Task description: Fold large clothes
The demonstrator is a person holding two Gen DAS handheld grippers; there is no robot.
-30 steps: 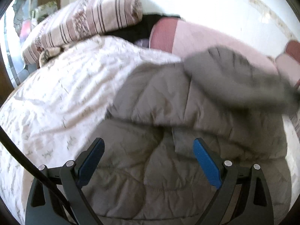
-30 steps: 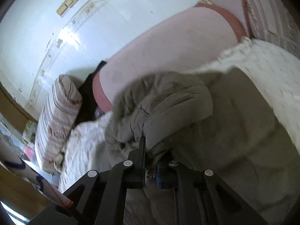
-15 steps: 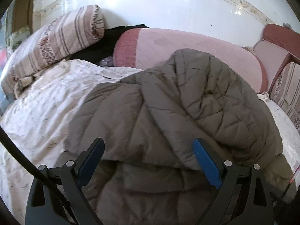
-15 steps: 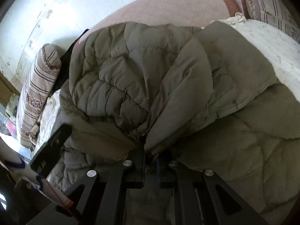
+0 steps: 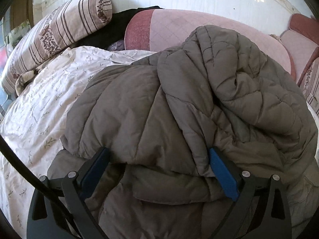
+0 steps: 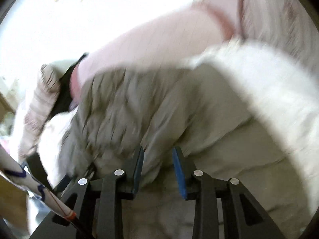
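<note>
A grey quilted puffer jacket [image 5: 179, 103] lies folded over itself on the bed, its upper layer bunched toward the right. My left gripper [image 5: 159, 157] stands wide open at the near edge of the fold. The fabric's rim drapes over its blue fingertips [image 5: 216, 159] without being pinched. In the blurred right wrist view the same jacket [image 6: 139, 103] fills the middle. My right gripper [image 6: 158, 155] is opening, with a gap between its blue pads [image 6: 178, 163]. The jacket's edge sits just past the tips, and neither pad presses on it.
A white flowered sheet [image 5: 39, 103] covers the bed to the left. A striped pillow [image 5: 59, 27], a black garment [image 5: 111, 31] and a pink backrest cushion [image 5: 179, 27] line the white wall. A white stick with blue marks [image 6: 39, 191] crosses the right view's lower left.
The right gripper, shut on the jacket's edge before, has parted its jaws and let the fabric go. The folded upper layer now lies lower and reaches the left gripper's fingertips.
</note>
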